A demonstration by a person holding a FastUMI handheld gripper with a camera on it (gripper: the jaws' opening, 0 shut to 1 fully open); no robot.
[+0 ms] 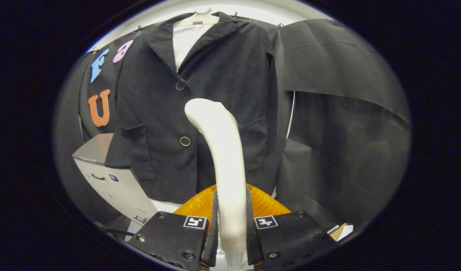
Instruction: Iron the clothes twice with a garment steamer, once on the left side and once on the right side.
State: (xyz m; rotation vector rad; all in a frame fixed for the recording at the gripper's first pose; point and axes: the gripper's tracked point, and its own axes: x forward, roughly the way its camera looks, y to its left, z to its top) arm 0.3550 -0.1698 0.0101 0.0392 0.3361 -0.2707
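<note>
Black cloth wall [339, 94], grey cabinet [102, 169] at its foot, bright light overhead.

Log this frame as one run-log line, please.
phase: steamer in hand | gripper: shut on garment steamer handle | steamer head: raised before dark jacket on hanger, near lower button; contact unclear

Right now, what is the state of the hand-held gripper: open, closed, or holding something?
Hand-held gripper: closed on the white garment steamer, both fingers pressing its handle, its head raised toward the dark jacket.
</note>
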